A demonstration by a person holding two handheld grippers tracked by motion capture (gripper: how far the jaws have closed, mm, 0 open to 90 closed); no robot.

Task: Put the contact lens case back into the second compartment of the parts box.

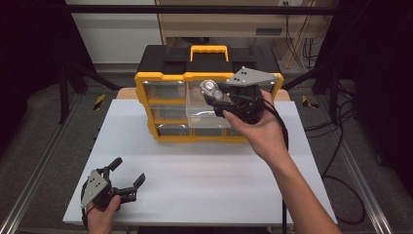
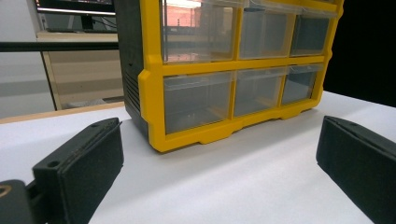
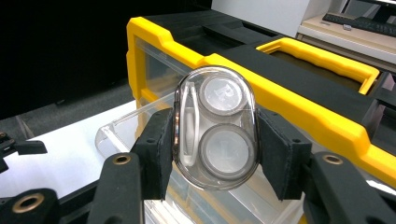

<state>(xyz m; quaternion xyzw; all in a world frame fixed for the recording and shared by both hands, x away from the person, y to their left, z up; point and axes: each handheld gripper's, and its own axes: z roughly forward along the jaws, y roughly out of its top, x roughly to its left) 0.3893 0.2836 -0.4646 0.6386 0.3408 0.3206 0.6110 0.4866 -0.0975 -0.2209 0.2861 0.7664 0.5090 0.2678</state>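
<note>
The right forearm reaches up from the near edge of the counter (image 1: 204,180) to the yellow drawer cabinet (image 1: 160,80), hand wrapped around the right hand-held gripper (image 1: 212,92). Its jaws are clamped on a clear contact lens case (image 3: 215,126), raised just above the clear drawer (image 1: 207,114) pulled out of the cabinet's front. The right gripper view shows two round caps in the case, the upper one marked R. The left hand-held gripper (image 1: 129,173) rests low, well in front of the cabinet to its left, jaws spread wide and holding nothing.
</note>
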